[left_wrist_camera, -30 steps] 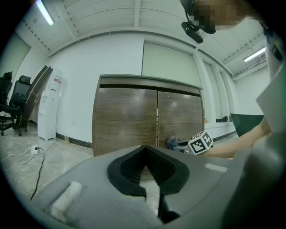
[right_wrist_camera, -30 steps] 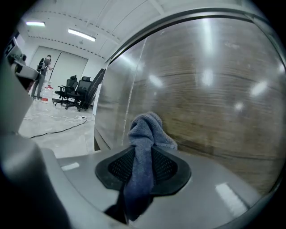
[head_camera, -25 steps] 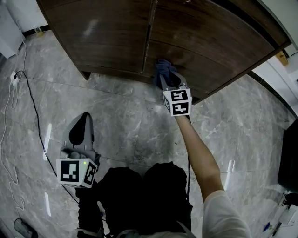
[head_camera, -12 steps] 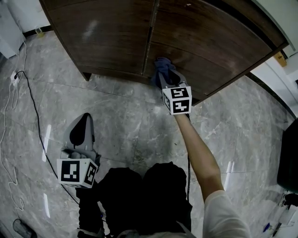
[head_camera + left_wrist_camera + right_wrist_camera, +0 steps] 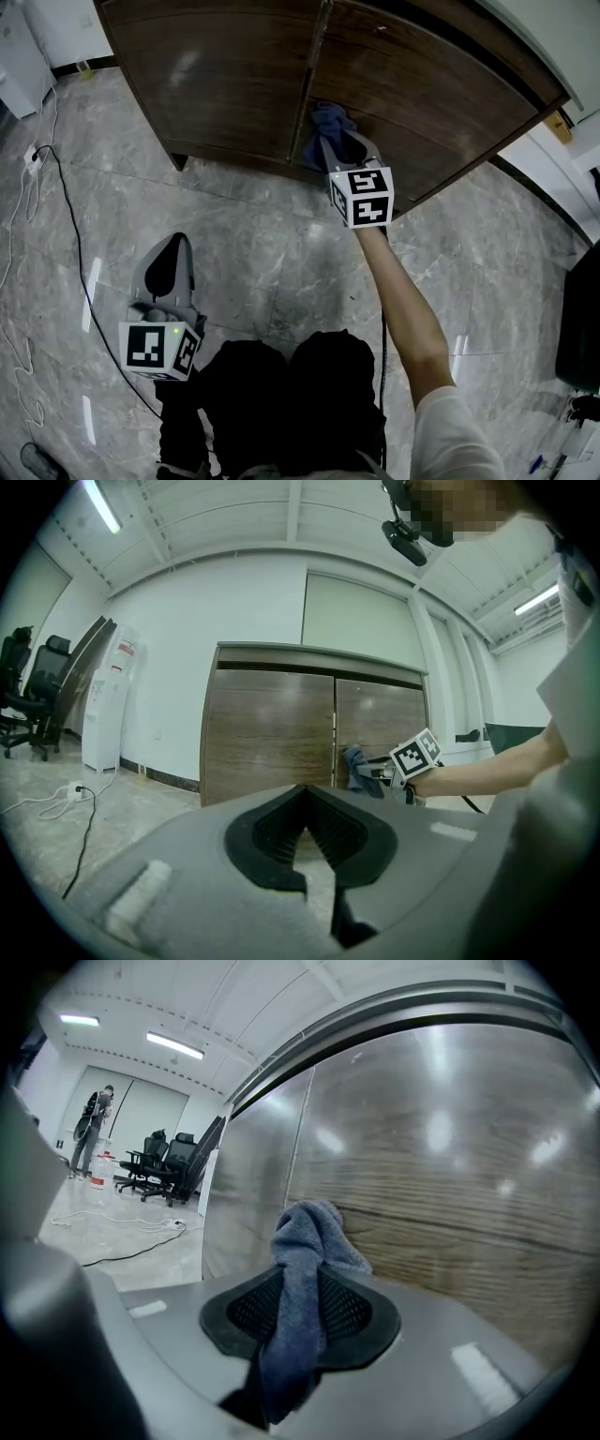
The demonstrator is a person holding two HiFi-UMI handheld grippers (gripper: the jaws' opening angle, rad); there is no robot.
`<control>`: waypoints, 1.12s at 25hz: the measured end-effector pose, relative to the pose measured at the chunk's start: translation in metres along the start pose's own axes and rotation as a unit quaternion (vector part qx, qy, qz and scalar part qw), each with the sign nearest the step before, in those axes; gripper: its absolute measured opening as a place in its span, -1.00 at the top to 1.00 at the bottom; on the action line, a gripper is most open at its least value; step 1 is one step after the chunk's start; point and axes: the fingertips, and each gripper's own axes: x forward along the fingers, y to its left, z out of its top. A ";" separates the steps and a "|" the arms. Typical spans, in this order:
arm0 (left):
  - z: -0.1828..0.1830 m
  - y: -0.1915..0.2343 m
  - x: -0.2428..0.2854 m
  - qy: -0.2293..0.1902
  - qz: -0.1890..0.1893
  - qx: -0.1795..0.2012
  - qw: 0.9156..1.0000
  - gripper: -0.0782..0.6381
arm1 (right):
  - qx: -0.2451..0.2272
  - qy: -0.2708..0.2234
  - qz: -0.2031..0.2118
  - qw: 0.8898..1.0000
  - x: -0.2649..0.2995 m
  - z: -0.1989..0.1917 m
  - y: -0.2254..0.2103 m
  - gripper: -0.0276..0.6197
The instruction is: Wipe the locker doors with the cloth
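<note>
Right tongs [image 5: 300,1293] clamped on bunched cloth [image 5: 309,1232]. Press it flat on right locker door [image 5: 441,103]; overlap your strokes from seam outward. Left tongs [image 5: 302,829] closed, empty.

Grey marble floor [image 5: 244,234], white wall [image 5: 169,639], black office chairs [image 5: 161,1172], long ceiling strip lights [image 5: 174,1046]

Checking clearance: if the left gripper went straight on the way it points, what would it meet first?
Probably the locker's left door; nothing shows in between, though depth is unclear from these views.
</note>
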 end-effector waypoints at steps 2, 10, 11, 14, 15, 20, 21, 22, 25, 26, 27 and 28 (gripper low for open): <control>0.001 0.001 -0.001 -0.001 0.000 0.000 1.000 0.78 | -0.002 -0.006 -0.001 1.000 -0.001 0.009 -0.001 0.59; 0.004 0.001 -0.003 -0.004 -0.004 -0.003 1.000 0.77 | -0.004 -0.032 -0.003 0.999 -0.006 0.054 -0.003 0.59; 0.004 0.001 -0.002 -0.004 -0.004 -0.003 1.000 0.78 | -0.005 -0.035 -0.003 0.999 -0.007 0.061 -0.003 0.59; 0.007 0.000 -0.002 -0.007 -0.005 -0.003 1.000 0.77 | -0.007 -0.043 -0.002 0.999 -0.009 0.080 -0.005 0.59; 0.007 0.000 -0.002 -0.007 -0.005 -0.003 1.000 0.77 | -0.008 -0.046 -0.002 0.999 -0.010 0.087 -0.006 0.59; 0.008 0.001 -0.003 -0.008 -0.006 -0.004 1.000 0.78 | -0.011 -0.063 -0.004 0.998 -0.014 0.115 -0.009 0.59; 0.008 0.002 -0.003 -0.009 -0.006 -0.004 1.000 0.78 | -0.011 -0.066 -0.005 0.998 -0.015 0.120 -0.009 0.59; 0.008 0.002 -0.003 -0.009 -0.006 -0.005 1.000 0.78 | -0.012 -0.069 -0.006 0.998 -0.015 0.126 -0.008 0.59; 0.006 0.002 -0.003 -0.011 -0.008 -0.006 1.000 0.77 | -0.016 -0.078 -0.007 0.997 -0.015 0.142 -0.006 0.59; 0.004 0.002 -0.003 -0.011 -0.009 -0.006 1.000 0.77 | -0.016 -0.081 -0.006 0.997 -0.015 0.148 -0.006 0.59; 0.004 0.002 -0.003 -0.011 -0.009 -0.007 1.000 0.78 | -0.016 -0.085 -0.005 0.996 -0.015 0.153 -0.006 0.59; 0.004 0.002 -0.004 -0.011 -0.009 -0.007 1.000 0.77 | -0.016 -0.088 -0.005 0.996 -0.015 0.158 -0.006 0.59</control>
